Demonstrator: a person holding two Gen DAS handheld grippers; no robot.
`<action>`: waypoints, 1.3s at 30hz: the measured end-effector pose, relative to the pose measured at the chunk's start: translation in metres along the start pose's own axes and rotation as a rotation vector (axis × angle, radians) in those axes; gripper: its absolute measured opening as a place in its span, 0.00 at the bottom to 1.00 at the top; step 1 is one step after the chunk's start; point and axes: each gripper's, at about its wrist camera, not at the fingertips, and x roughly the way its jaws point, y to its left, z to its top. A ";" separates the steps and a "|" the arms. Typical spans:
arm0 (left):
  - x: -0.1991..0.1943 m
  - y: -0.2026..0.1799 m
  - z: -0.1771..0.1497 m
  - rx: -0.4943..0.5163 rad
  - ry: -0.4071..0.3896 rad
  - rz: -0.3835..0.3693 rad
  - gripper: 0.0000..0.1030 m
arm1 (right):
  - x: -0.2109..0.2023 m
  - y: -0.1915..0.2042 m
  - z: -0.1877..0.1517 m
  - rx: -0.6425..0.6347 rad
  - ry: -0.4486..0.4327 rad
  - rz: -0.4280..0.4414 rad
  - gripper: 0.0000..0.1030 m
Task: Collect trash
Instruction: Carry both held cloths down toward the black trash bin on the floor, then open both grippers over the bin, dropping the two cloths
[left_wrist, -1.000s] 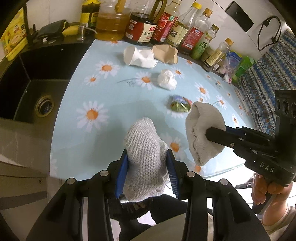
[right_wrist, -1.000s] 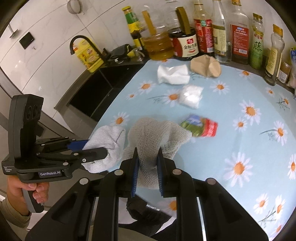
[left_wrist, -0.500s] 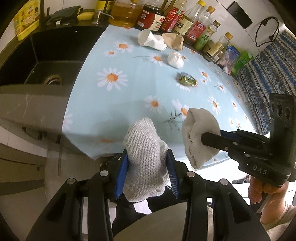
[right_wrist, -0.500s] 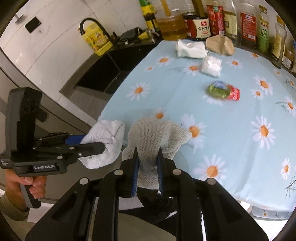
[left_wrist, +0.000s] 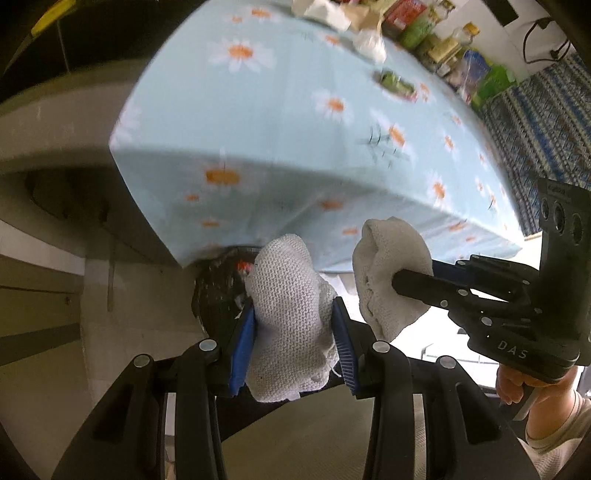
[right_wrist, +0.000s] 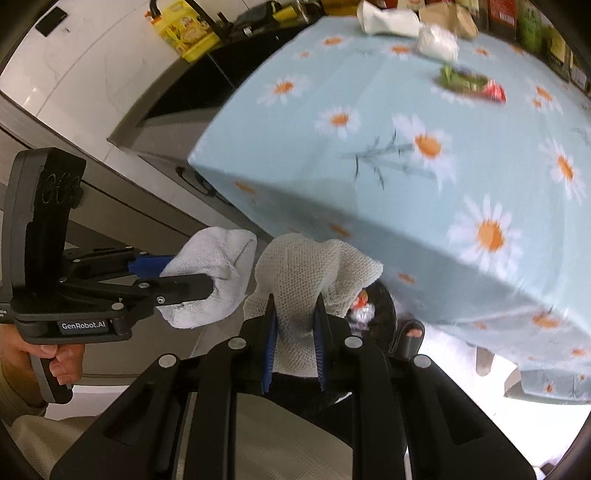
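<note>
My left gripper (left_wrist: 293, 321) is shut on a wad of white knitted cloth (left_wrist: 288, 310), held below the table's front edge. My right gripper (right_wrist: 295, 314) is shut on a second white cloth wad (right_wrist: 306, 269) beside it; it shows in the left wrist view (left_wrist: 388, 273) too. Under both wads stands a black trash bin (left_wrist: 216, 291) with wrappers inside, also in the right wrist view (right_wrist: 369, 314). On the daisy tablecloth (right_wrist: 461, 155) lie a green-red wrapper (right_wrist: 465, 83), a white paper ball (right_wrist: 437, 44), a crushed white cup (right_wrist: 388, 20) and a brown paper wad (right_wrist: 454, 18).
A dark sink counter (left_wrist: 55, 48) lies left of the table, with a yellow bottle (right_wrist: 188, 29) by it. Bottles and packets (left_wrist: 454, 62) line the table's far edge. A striped blue cloth (left_wrist: 543, 122) is at the right. The person's foot (right_wrist: 410, 332) is near the bin.
Both grippers, each still holding its cloth, have dropped from above the tabletop to below its front edge. The black bin has come into view beneath them.
</note>
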 end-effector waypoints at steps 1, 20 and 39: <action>0.004 0.001 -0.003 0.001 0.012 0.004 0.37 | 0.003 -0.001 -0.003 0.006 0.008 -0.003 0.19; 0.071 0.022 -0.023 -0.024 0.187 0.013 0.39 | 0.063 -0.021 -0.027 0.099 0.138 -0.006 0.23; 0.071 0.029 -0.014 -0.075 0.201 0.056 0.57 | 0.061 -0.039 -0.024 0.158 0.119 0.002 0.39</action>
